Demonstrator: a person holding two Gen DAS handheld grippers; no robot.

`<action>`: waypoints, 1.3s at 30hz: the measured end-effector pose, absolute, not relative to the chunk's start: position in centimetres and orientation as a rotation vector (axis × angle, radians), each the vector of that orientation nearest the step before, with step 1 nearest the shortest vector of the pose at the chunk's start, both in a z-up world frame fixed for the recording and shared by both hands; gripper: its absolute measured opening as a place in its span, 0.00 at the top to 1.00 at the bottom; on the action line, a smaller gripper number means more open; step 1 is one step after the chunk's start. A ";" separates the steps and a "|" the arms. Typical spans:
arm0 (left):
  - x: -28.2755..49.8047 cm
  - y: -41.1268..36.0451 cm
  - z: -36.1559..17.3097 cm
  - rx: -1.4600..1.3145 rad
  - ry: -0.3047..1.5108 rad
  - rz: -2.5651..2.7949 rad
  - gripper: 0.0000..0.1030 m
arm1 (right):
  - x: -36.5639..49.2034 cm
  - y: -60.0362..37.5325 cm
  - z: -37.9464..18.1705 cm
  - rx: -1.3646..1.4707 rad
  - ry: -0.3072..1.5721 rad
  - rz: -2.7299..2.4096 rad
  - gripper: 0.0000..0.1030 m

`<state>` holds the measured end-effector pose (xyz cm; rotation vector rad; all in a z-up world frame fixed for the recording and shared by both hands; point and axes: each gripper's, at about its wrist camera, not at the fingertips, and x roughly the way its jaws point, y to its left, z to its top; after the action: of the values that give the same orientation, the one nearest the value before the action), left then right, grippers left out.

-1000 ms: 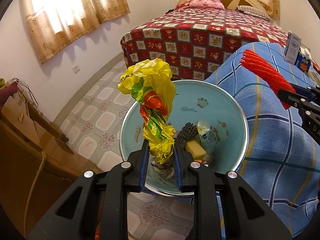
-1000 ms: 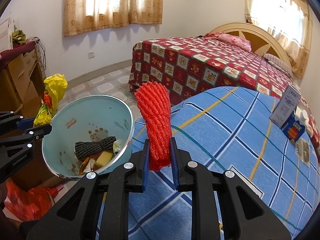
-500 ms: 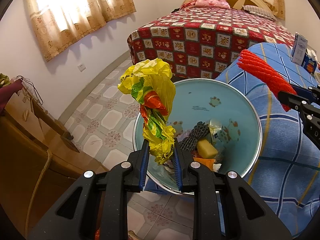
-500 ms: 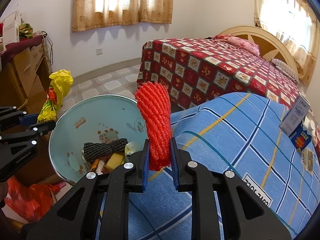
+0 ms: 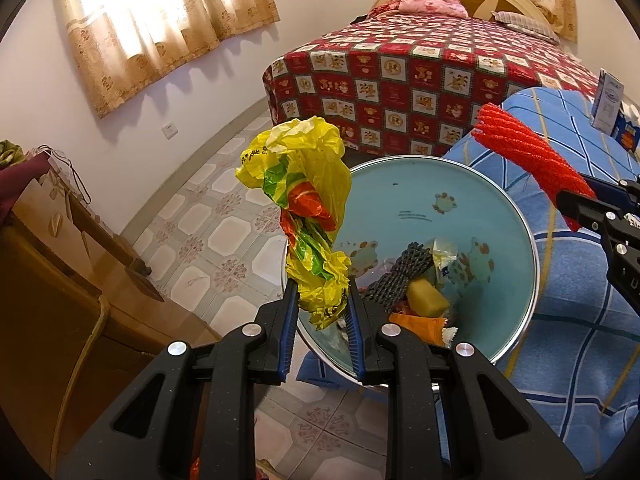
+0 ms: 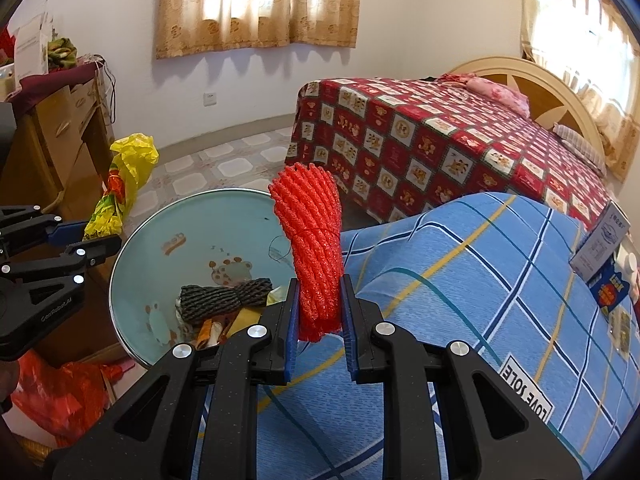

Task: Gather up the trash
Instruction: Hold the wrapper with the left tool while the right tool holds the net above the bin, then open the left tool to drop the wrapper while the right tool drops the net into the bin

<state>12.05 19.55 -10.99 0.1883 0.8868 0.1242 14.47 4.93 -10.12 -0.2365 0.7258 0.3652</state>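
My left gripper (image 5: pixel 320 300) is shut on a crumpled yellow plastic bag (image 5: pixel 308 200), held at the left rim of a light-blue trash bin (image 5: pixel 516 216). My right gripper (image 6: pixel 319 304) is shut on a red foam net sleeve (image 6: pixel 310 232), held upright at the bin's right rim (image 6: pixel 120 248), over the edge of the blue checked cloth (image 6: pixel 480 280). The bin holds a dark net sleeve (image 6: pixel 224 296), a yellow chunk (image 5: pixel 426 298) and wrappers. In the right wrist view the left gripper (image 6: pixel 92 242) and bag (image 6: pixel 124 184) show at left; the right gripper (image 5: pixel 580 210) and red sleeve (image 5: pixel 528 160) show in the left wrist view.
A bed with a red patterned cover (image 6: pixel 440 136) stands behind. A wooden cabinet (image 5: pixel 48 280) is to the left. Small boxes (image 6: pixel 600 248) lie on the blue cloth at right. A red plastic bag (image 6: pixel 60 396) lies on the floor beside the bin.
Both grippers have moved forward and closer to the bin, still holding the yellow bag and the red sleeve. The bin looks larger and nearer in both views.
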 end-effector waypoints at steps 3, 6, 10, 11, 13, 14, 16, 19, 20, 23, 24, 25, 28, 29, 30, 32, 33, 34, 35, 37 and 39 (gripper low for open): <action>12.2 19.9 -11.0 0.184 0.885 0.135 0.78 | 14.6 5.3 -10.1 -0.241 0.725 0.372 0.81; 12.2 20.3 -10.8 0.179 0.883 0.146 0.78 | 14.6 5.6 -10.0 -0.244 0.723 0.380 0.81; 12.3 20.8 -10.7 0.167 0.883 0.155 0.78 | 14.6 6.1 -9.9 -0.252 0.718 0.391 0.81; 12.3 20.8 -10.6 0.167 0.882 0.156 0.78 | 14.7 6.1 -9.9 -0.253 0.718 0.392 0.81; 12.3 20.8 -10.6 0.165 0.883 0.157 0.78 | 14.8 6.3 -9.9 -0.256 0.716 0.395 0.81; 12.3 20.8 -10.6 0.165 0.882 0.155 0.78 | 14.8 6.4 -9.8 -0.257 0.716 0.396 0.81; 12.4 20.8 -10.6 0.164 0.881 0.156 0.78 | 14.8 6.6 -9.8 -0.260 0.716 0.399 0.81; 12.3 20.9 -10.5 0.161 0.880 0.155 0.78 | 14.8 6.8 -9.6 -0.262 0.712 0.402 0.81; 12.3 20.9 -10.5 0.158 0.880 0.155 0.78 | 14.8 6.9 -9.6 -0.262 0.712 0.403 0.81; 12.3 21.0 -10.4 0.156 0.879 0.154 0.78 | 14.8 6.9 -9.5 -0.262 0.711 0.405 0.81; 12.3 21.0 -10.4 0.156 0.880 0.154 0.78 | 14.8 6.9 -9.5 -0.262 0.711 0.405 0.81; 12.3 20.9 -10.4 0.156 0.879 0.153 0.78 | 14.8 6.9 -9.5 -0.263 0.710 0.404 0.81; 12.3 20.8 -10.4 0.156 0.880 0.150 0.78 | 14.8 7.0 -9.5 -0.264 0.712 0.407 0.81; 12.3 20.8 -10.4 0.157 0.880 0.150 0.78 | 14.8 7.0 -9.5 -0.264 0.713 0.408 0.81; 12.3 20.7 -10.4 0.156 0.880 0.150 0.78 | 14.8 7.1 -9.5 -0.265 0.713 0.411 0.81; 12.3 20.7 -10.4 0.157 0.880 0.149 0.77 | 14.7 7.2 -9.5 -0.266 0.712 0.413 0.81; 12.3 20.7 -10.4 0.156 0.880 0.148 0.77 | 14.8 7.1 -9.5 -0.265 0.711 0.417 0.81; 12.3 20.6 -10.4 0.155 0.879 0.145 0.77 | 14.8 7.2 -9.5 -0.263 0.709 0.420 0.80; 12.3 20.6 -10.3 0.154 0.878 0.144 0.77 | 14.8 7.2 -9.3 -0.259 0.704 0.426 0.80; 12.2 20.5 -10.2 0.154 0.873 0.140 0.76 | 14.8 7.2 -9.2 -0.254 0.700 0.429 0.80; 12.1 20.2 -10.1 0.154 0.868 0.133 0.76 | 14.8 7.2 -9.1 -0.246 0.694 0.437 0.79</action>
<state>12.11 20.24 -10.13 0.1536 0.8679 0.1330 14.82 7.16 -9.09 -0.2461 0.6938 0.4369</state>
